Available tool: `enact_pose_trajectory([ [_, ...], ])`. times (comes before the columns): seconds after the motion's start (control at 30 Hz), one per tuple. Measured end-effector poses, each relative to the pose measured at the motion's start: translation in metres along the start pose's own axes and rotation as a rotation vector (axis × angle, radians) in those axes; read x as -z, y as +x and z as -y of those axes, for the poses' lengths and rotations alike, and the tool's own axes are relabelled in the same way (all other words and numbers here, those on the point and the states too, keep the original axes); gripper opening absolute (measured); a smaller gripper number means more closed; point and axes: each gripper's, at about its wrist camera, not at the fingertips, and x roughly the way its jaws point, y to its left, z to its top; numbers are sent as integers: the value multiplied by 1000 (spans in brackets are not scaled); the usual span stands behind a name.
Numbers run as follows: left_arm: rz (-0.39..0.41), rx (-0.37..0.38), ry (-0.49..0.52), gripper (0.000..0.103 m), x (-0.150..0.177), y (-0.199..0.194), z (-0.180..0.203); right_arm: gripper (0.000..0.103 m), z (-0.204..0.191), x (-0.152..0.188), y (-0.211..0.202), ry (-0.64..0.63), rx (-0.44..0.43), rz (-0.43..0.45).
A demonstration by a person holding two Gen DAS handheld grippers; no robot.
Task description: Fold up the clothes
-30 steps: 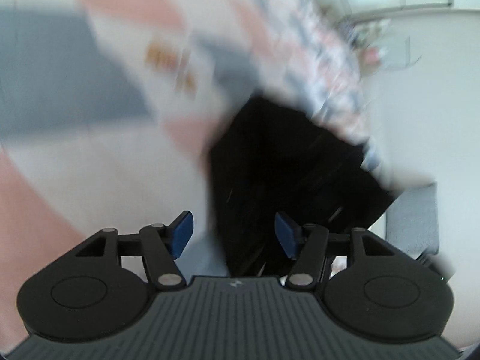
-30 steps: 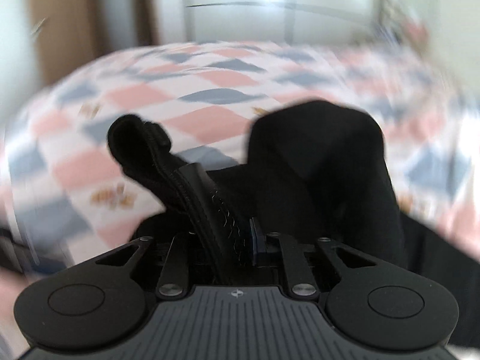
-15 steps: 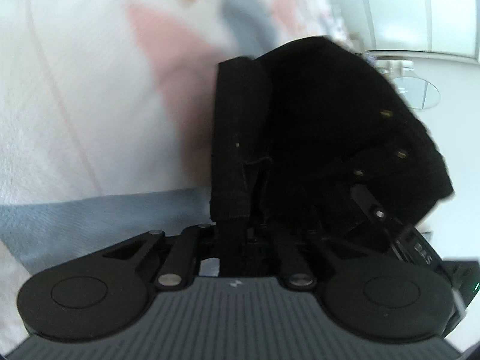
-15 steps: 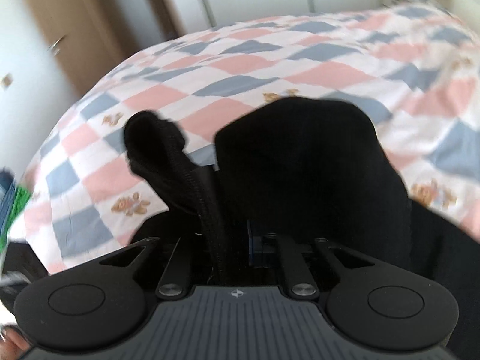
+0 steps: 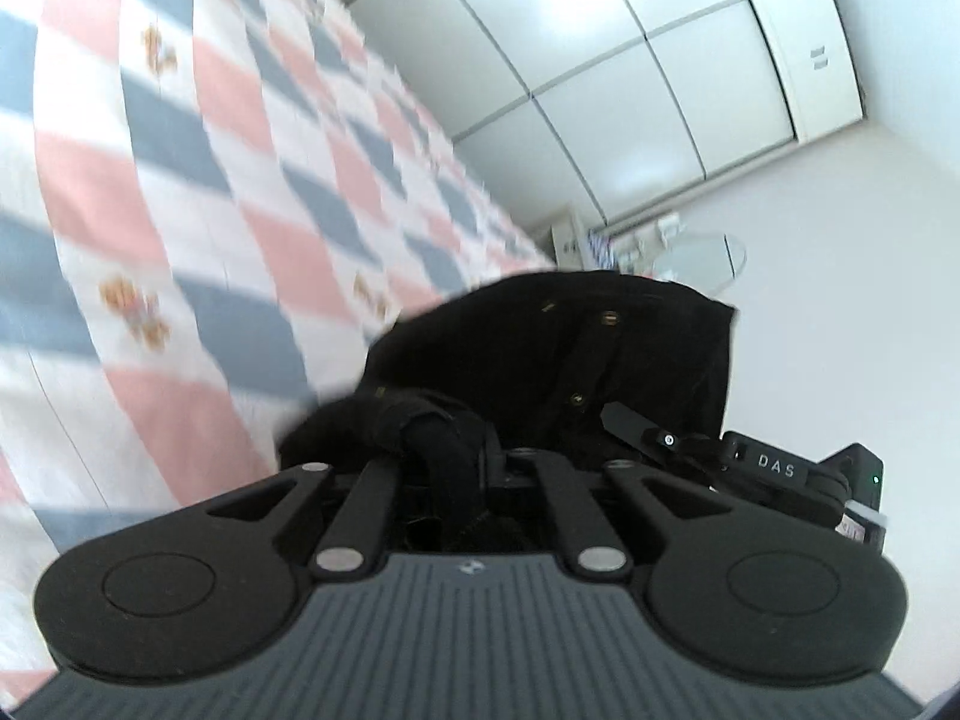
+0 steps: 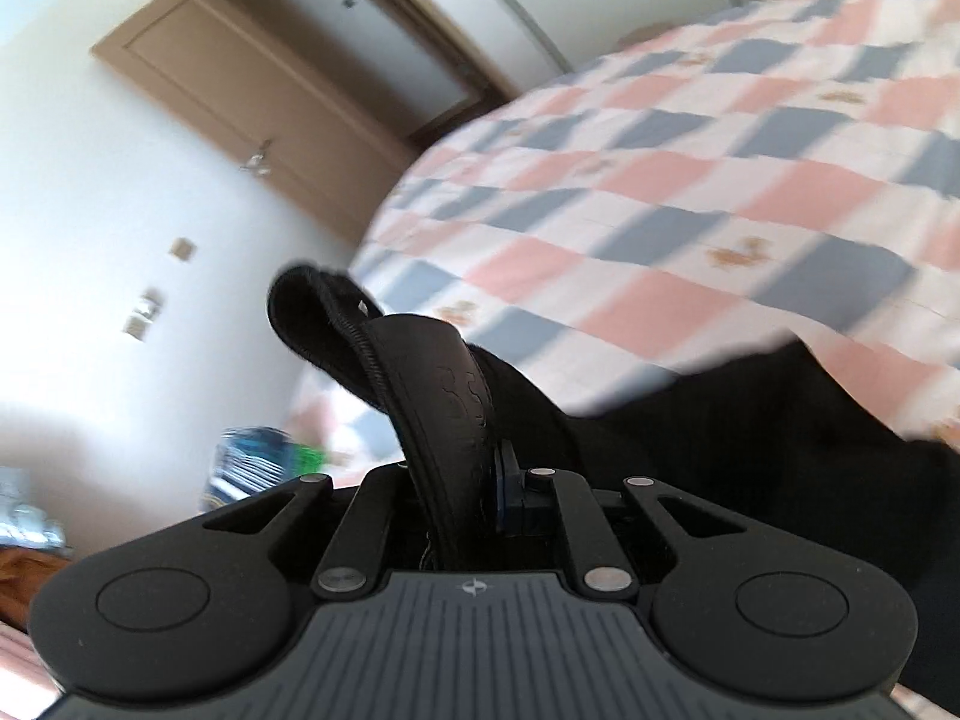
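A black garment [image 5: 558,348] with small brass buttons hangs lifted above the bed. My left gripper [image 5: 456,480] is shut on a bunched black fold of it, and the fingertips are hidden in the cloth. The other gripper's body, marked DAS [image 5: 774,468], shows just to the right. In the right wrist view my right gripper [image 6: 474,498] is shut on a thick stitched edge of the same garment [image 6: 444,396], which stands up between the jaws. More of the black cloth trails down to the right.
A bed with a pink, blue and white checked quilt [image 5: 180,192] [image 6: 690,198] lies under both grippers. White wardrobe doors [image 5: 630,78] stand beyond it. A brown door [image 6: 270,102] is at the left of the right wrist view, with folded clothes [image 6: 252,468] low beside the bed.
My left gripper went from open above the garment to shut on it. Both grippers then rose and tilted, lifting the black garment off the quilt.
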Motion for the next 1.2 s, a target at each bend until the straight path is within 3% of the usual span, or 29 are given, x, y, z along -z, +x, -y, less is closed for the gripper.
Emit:
enact_pose_trajectory([
  [0.1, 107, -4, 90, 3, -54, -34, 38, 11, -54, -41, 10, -9, -116, 68],
  [0.27, 353, -41, 317, 3, -150, -124, 138, 11, -143, -105, -3, 7, -397, 206],
  [0.4, 489, -65, 531, 3, -175, -174, 239, 11, -158, -138, -44, 129, -598, 317],
  [0.47, 520, -81, 611, 4, -165, -174, 278, 11, -147, -139, -65, 178, -624, 356],
  [0.57, 514, -109, 651, 4, -124, -152, 306, 11, -104, -123, -90, 195, -570, 348],
  [0.67, 479, -167, 670, 5, -46, -115, 303, 11, -38, -101, -105, 218, -460, 247],
  [0.77, 386, -260, 657, 6, 52, -51, 266, 10, 40, -67, -115, 230, -283, 138],
  [0.83, 257, -303, 583, 7, 102, 7, 231, 10, 97, -35, -122, 261, -136, 83],
  [0.93, -3, -298, 458, 11, 168, 79, 187, 10, 188, 12, -129, 342, 111, 9],
  [1.03, -244, -382, 371, 13, 224, 144, 153, 10, 285, 53, -120, 450, 344, -93],
  [1.1, -328, -421, 282, 15, 246, 169, 127, 11, 338, 82, -108, 554, 394, -189],
  [1.2, -381, -449, 205, 17, 269, 174, 109, 14, 369, 116, -97, 615, 414, -208],
])
